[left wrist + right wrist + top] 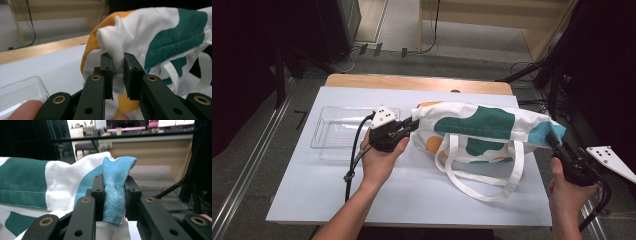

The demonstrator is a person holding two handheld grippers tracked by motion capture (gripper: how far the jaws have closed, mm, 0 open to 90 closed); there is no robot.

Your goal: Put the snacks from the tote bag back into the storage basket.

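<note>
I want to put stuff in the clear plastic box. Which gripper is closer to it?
Left. The left gripper pinches the tote bag corner right beside the clear plastic box. The right gripper pinches the bag's far blue corner, the whole bag away.

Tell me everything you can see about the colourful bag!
The tote bag looks like woven white cloth with dark green, orange and light blue patches. Its long white handles droop in loops onto the white table. It is stretched sideways and partly lifted. The left gripper pinches a bunched white corner beside an orange patch, and the right gripper pinches the light blue corner at the other end. Its lower edge and handles rest on the table, next to a clear plastic tray.
</note>
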